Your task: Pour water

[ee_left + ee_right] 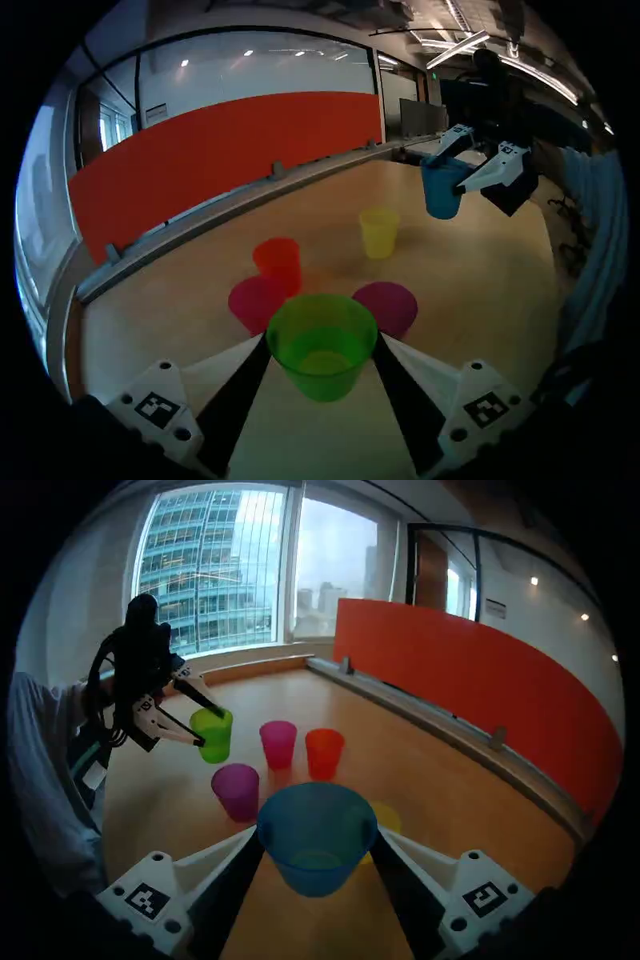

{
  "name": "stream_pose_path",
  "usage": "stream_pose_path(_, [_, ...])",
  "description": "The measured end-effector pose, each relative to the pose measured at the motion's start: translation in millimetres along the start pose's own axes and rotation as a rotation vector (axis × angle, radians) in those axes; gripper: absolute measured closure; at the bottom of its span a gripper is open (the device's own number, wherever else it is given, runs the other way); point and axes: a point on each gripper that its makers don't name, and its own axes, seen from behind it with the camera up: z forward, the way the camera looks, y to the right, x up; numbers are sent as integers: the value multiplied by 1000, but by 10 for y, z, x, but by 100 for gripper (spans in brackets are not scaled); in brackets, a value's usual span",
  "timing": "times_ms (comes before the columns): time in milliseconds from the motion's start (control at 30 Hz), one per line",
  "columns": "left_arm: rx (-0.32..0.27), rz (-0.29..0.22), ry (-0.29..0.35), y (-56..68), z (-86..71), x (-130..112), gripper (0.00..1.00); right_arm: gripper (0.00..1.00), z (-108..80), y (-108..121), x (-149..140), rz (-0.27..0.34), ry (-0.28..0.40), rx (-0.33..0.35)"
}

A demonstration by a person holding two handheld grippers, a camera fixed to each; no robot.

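We see a pale wooden counter [488, 280] edged by a grey rail [240, 206]. A long orange wall panel [224, 152] stands behind it, with frosted glass [256, 72] above. Light strips [458, 48] cross the ceiling. In the right gripper view, a big window [320, 568] looks onto glass towers [192, 568].

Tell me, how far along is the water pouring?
Done: both cups are picked up. In hand: the left gripper grips a translucent green plastic cup, and the right gripper grips a translucent blue plastic cup, both upright and apart. Still to do: bringing them together and tipping one; no pouring shows yet. Whether either holds water I cannot tell.
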Motion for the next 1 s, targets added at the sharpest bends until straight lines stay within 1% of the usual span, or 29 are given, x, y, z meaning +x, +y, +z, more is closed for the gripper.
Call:
stream_pose_path(267, [-8,7,-43,-36,127,-164,13,8,77,-1,-179,11,-39,10])
stream_pose_path(467, [-15,-2,-61,-53,206,-256,13,8,116,-13,-300,8,-67,16])
stream_pose_path(767, [-23,-18,-80,-63,290,-384,13,8,182,-30,-424,16,-93,28])
stream_pose_path(1000, [-27,-21,-84,-71,331,-431,13,8,217,-42,-486,17,-107,31])
